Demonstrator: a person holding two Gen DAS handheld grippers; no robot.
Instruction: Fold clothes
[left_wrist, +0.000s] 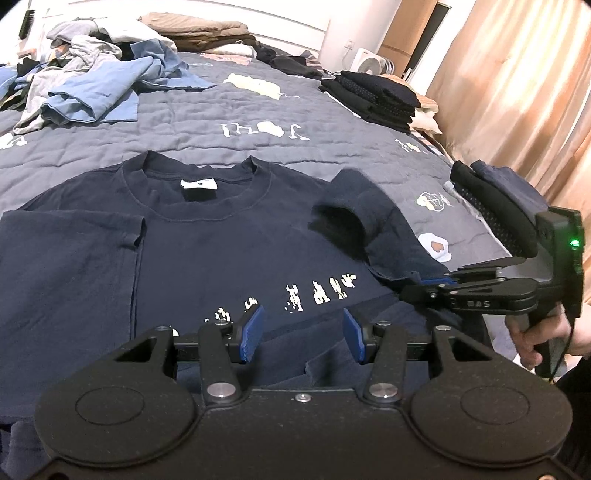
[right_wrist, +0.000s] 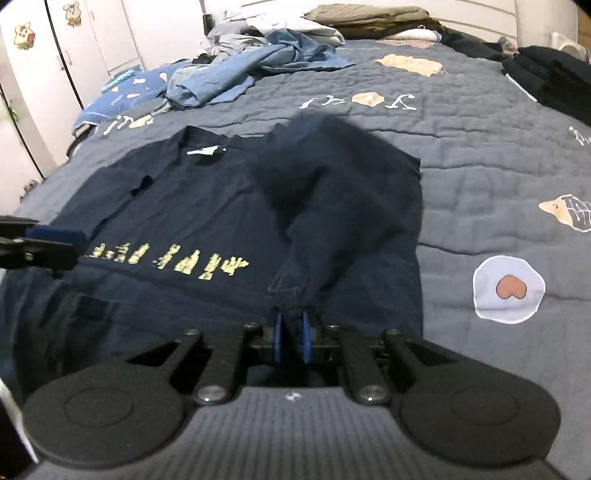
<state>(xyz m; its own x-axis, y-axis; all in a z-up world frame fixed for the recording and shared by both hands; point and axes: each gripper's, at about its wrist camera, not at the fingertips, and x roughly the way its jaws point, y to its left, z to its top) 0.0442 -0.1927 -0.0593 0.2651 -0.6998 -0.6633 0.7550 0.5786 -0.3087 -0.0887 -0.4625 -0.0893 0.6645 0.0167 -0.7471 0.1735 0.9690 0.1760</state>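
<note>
Nearest the cameras, on the quilt (left_wrist: 280, 110), a dark T-shirt (left_wrist: 207, 251) lies flat, collar away and one side already folded inward. Soft, light, limp cloth is to be expected; it will sag and drag, so hems and sleeve edges are judged the best holds. The right gripper (right_wrist: 290, 338) is pinched on the sleeve (right_wrist: 332, 206) hem, which is lifted over the T-shirt. The left gripper (left_wrist: 303, 338) is held half spread above the T-shirt's lower part, gripping nothing. Beyond the T-shirt, unfolded clothes (left_wrist: 99, 81) are heaped.
</note>
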